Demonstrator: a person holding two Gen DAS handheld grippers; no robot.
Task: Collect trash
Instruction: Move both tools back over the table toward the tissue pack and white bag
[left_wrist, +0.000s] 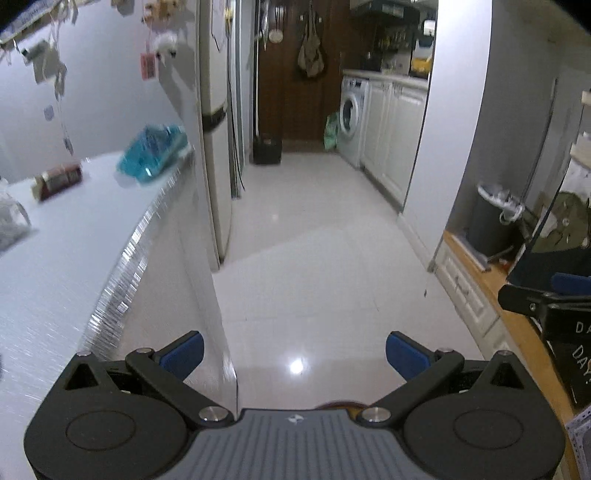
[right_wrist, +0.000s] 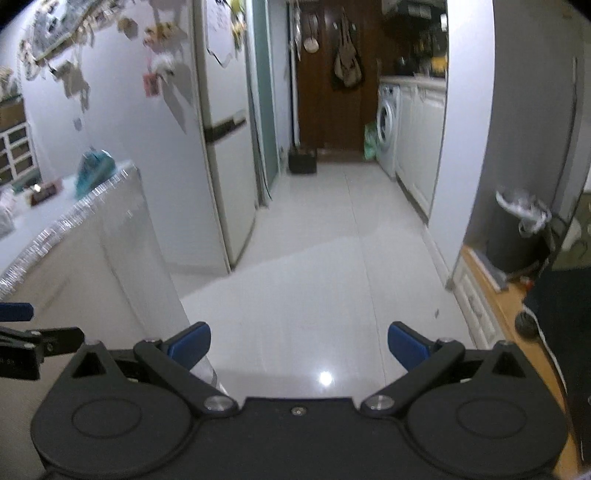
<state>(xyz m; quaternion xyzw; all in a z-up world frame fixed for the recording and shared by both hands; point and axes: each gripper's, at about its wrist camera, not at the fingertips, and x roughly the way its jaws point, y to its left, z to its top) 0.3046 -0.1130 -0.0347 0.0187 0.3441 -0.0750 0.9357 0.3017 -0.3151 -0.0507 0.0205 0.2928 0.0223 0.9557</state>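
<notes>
Trash lies on the white tabletop (left_wrist: 66, 266) at left: a crumpled blue plastic wrapper (left_wrist: 153, 154) near its far edge and a dark red packet (left_wrist: 59, 180) left of it. The left tool (left_wrist: 293, 354) and right tool (right_wrist: 299, 349) both gape wide over the floor (left_wrist: 314, 258), holding nothing. At right stands a lined dark bin (left_wrist: 493, 221).

We are counting two grippers, the left gripper (left_wrist: 294, 354) and the right gripper (right_wrist: 299, 349), one blue wrapper (left_wrist: 153, 153) and one dark red packet (left_wrist: 59, 181) on the left counter (left_wrist: 55, 277), one washing machine (left_wrist: 352, 114) far off, and one bin (left_wrist: 493, 221) on the right.
</notes>
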